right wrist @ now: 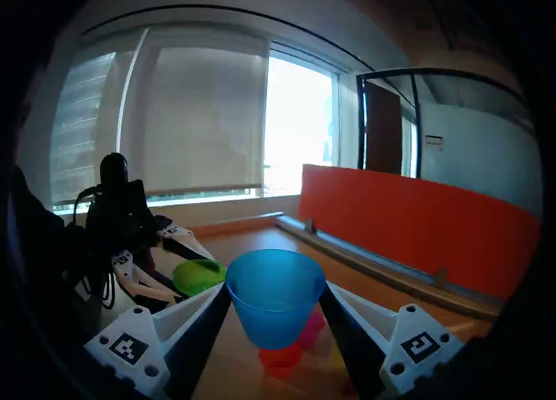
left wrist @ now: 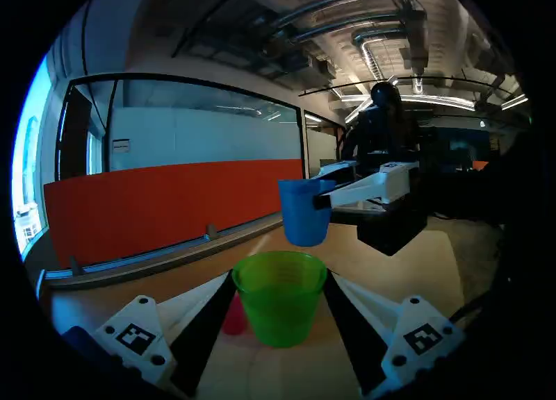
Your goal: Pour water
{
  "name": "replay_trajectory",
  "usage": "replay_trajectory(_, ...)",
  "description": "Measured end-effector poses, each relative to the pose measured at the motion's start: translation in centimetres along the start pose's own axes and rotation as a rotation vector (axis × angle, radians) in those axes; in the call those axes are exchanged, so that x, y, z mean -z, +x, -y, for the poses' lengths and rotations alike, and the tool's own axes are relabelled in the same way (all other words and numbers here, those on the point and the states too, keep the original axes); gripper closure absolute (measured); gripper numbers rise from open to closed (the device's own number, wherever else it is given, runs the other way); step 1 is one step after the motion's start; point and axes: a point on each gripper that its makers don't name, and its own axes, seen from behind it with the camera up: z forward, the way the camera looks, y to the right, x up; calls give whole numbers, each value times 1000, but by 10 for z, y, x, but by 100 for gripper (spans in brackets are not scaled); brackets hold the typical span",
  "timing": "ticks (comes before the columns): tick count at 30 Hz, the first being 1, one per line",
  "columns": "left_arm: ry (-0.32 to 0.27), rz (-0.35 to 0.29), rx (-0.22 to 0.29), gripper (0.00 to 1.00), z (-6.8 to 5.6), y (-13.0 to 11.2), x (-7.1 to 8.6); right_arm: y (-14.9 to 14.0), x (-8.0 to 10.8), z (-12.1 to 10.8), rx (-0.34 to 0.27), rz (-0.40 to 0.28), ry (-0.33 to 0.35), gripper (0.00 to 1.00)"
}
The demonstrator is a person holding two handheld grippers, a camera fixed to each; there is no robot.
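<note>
Green plastic sat pinched in my left claw (left wrist: 278, 283): the green cup (left wrist: 280, 310), upright, fingers closed against its sides. My right claw (right wrist: 274, 292) gripped the blue cup (right wrist: 274, 299) the same way, upright, above the table (left wrist: 431, 261) and beyond the green one. I judged that the smooth tapered walls might slip once I tipped. A misaligned rim would send water onto the table or the small red cup (left wrist: 234, 317) nearby. I couldn't make out whether either cup held water, and the cups themselves hid where the fingers pressed.
</note>
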Motion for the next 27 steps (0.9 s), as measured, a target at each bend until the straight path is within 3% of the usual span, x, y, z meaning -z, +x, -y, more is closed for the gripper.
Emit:
replay_trajectory(15, 3, 56, -5, 12, 5, -20, -2, -45, 11, -5, -9, 70, -8, 9)
replay_trajectory(27, -10, 125, -12, 12, 2, -46, -10, -83, 18, -6, -14, 129, -5, 9)
